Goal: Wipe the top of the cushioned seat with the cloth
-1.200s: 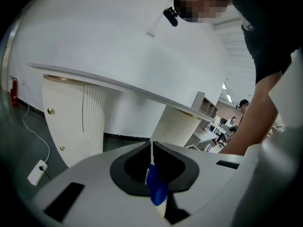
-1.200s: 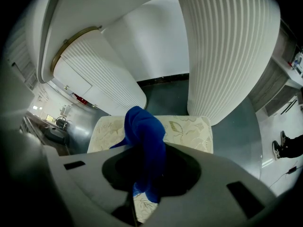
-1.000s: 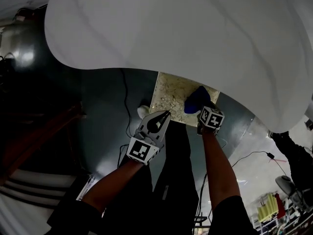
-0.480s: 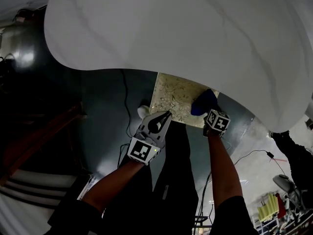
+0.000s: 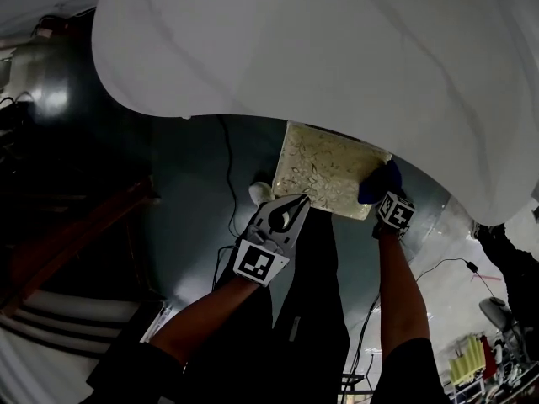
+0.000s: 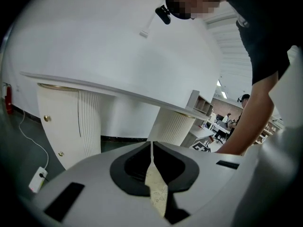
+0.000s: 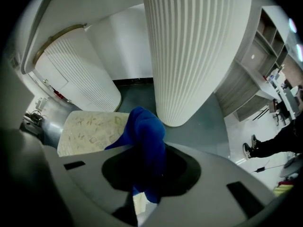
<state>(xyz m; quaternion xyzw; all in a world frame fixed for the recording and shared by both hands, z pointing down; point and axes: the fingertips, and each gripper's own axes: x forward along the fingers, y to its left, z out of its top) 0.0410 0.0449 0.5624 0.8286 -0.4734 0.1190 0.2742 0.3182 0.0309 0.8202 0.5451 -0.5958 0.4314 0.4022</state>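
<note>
Cream patterned square cushioned seat point(image 5: 324, 171), left gripper point(image 5: 295, 204) jaws pinched on its near corner, right gripper point(image 5: 385, 199) jaws clamped on bunched blue cloth point(image 5: 375, 183) at its right edge.

Furniture and floor, as I see them from here.
A white tabletop point(image 5: 337, 74) fills the upper frame. A fluted white pedestal point(image 7: 194, 51) stands on the grey floor point(image 5: 185, 217), and a black cable point(image 5: 227, 171) trails down, left of centre.

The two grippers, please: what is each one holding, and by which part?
The left gripper pinches the near edge of the cushioned seat; the right gripper grips the cloth by a bunched fold.
</note>
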